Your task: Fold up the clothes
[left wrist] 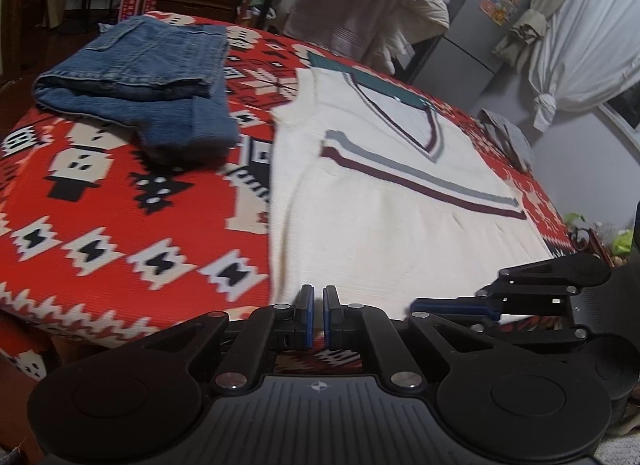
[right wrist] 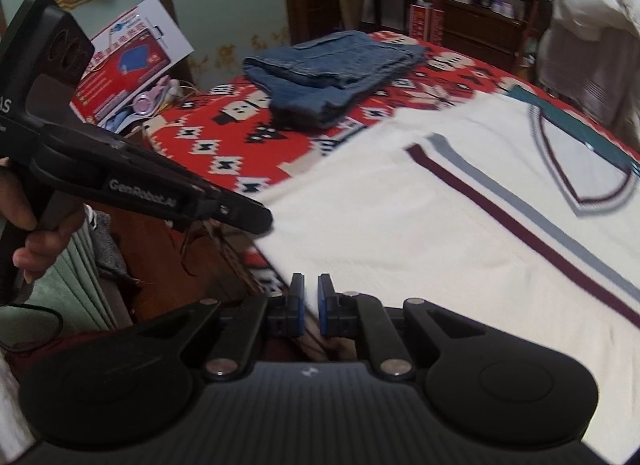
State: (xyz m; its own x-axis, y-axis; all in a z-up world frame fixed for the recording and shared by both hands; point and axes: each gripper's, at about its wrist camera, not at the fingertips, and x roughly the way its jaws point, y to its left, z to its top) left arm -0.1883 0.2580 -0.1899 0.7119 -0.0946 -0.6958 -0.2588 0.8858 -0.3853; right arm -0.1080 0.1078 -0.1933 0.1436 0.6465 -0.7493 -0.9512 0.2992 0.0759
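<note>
Left wrist view: left gripper (left wrist: 319, 315) at bottom centre, blue pads almost pressed together with a thin slit between; the hem of the cream sweater (left wrist: 380, 201) sits right at the tips, can't tell if cloth is pinched. Sweater lies flat on the red patterned blanket (left wrist: 120, 225), filling centre to right of frame. Long axis runs from the hem at bottom centre up and away to the V-neck (left wrist: 404, 117) at upper centre-right, so it points away from the tool. Chest stripes cross it slanting down to the right. Right gripper (left wrist: 452, 307) enters at lower right, tip on the same hem edge, seen side-on, state unclear. Folded jeans (left wrist: 136, 81) upper left, well apart from the sweater.

Right wrist view: right gripper (right wrist: 311, 305) at bottom centre, pads close with a narrow gap, hem edge running into it; grip not confirmable. Sweater fills the right half, neck toward right edge, upper part. Left gripper comes in from the left, held by a hand (right wrist: 36, 233), tip touching the sweater's lower-left corner. Jeans at upper centre.

Judgement: both tools sit on the near hem, one toward each corner; next move likely lifts the hem toward the neck, along the long axis.
</note>
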